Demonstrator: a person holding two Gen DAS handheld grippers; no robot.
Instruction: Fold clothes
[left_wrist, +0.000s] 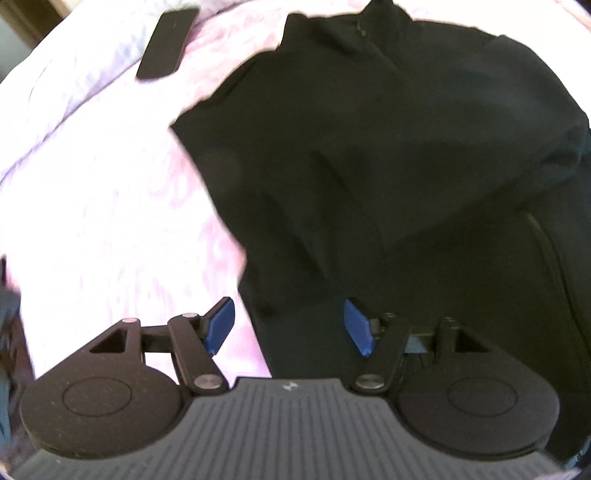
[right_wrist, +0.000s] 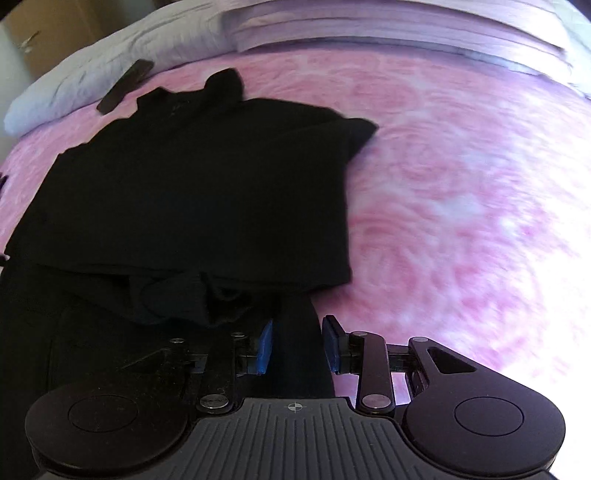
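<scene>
A black zip-neck top (left_wrist: 388, 155) lies on the pink bedspread (left_wrist: 110, 221), with its sides folded in over the body. My left gripper (left_wrist: 290, 326) is open above the garment's lower left edge, with its blue pads (left_wrist: 221, 325) apart and nothing between them. In the right wrist view the same top (right_wrist: 192, 192) fills the left half. My right gripper (right_wrist: 298, 345) is open over the lower right edge of the fabric, and a strip of black cloth runs between its pads without being pinched.
A flat black rectangular object (left_wrist: 168, 42) lies at the head of the bed beside a white pillow (right_wrist: 92, 85). Folded pale bedding (right_wrist: 388, 29) is stacked at the far side. The pink bedspread (right_wrist: 461, 184) stretches out to the right of the garment.
</scene>
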